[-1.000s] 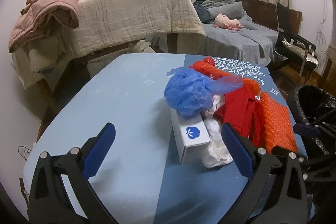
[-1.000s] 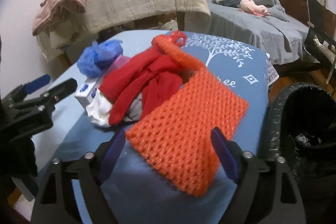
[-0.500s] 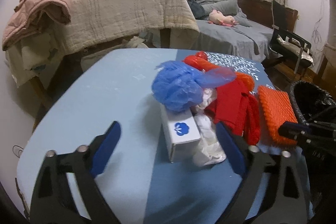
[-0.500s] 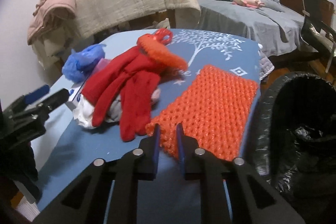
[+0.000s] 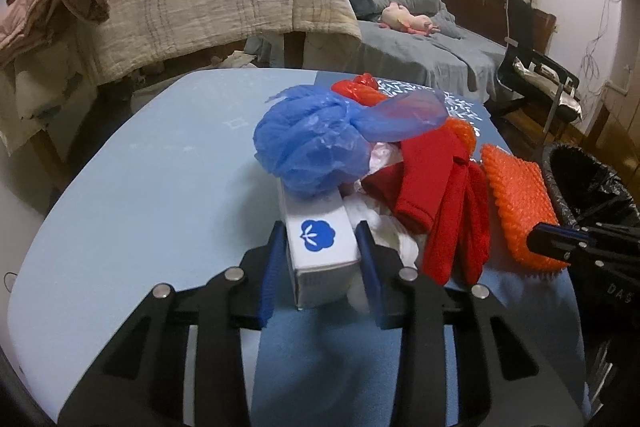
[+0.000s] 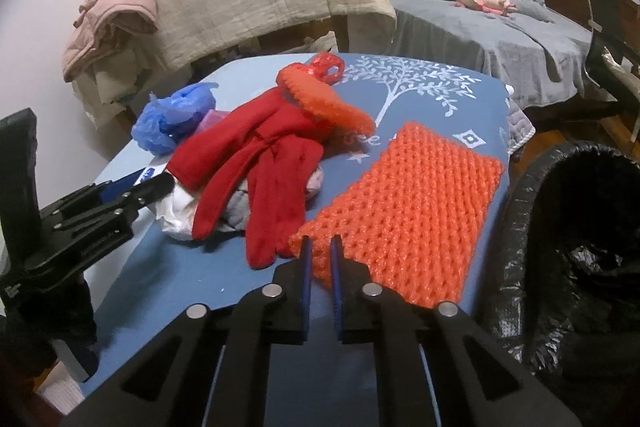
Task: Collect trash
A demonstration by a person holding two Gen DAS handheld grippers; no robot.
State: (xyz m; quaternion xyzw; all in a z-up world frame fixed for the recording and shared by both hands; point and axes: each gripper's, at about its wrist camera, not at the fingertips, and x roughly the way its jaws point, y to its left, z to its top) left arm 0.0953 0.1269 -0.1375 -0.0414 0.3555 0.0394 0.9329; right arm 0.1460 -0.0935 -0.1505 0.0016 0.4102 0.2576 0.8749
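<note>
The white cardboard box with a blue flower logo (image 5: 322, 247) sits pinched between the closed-in fingers of the left gripper (image 5: 320, 259), a crumpled blue plastic bag (image 5: 316, 143) resting on its far end. The right gripper (image 6: 320, 263) is nearly closed, clamping the near corner of the orange foam mesh sheet (image 6: 404, 207). Left of that gripper lies a red fabric glove (image 6: 260, 163); to its right stands a black-lined trash bin (image 6: 568, 227) beside the blue worktop (image 5: 140, 207).

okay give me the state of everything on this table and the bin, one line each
Left gripper: shut on the white box.
White box: lying flat, closed.
Blue plastic bag: crumpled, atop the box.
Right gripper: shut on the orange foam net.
Orange foam net: flat, near corner pinched.
Red glove: limp on the pile.
Trash bin: open, black-lined.
</note>
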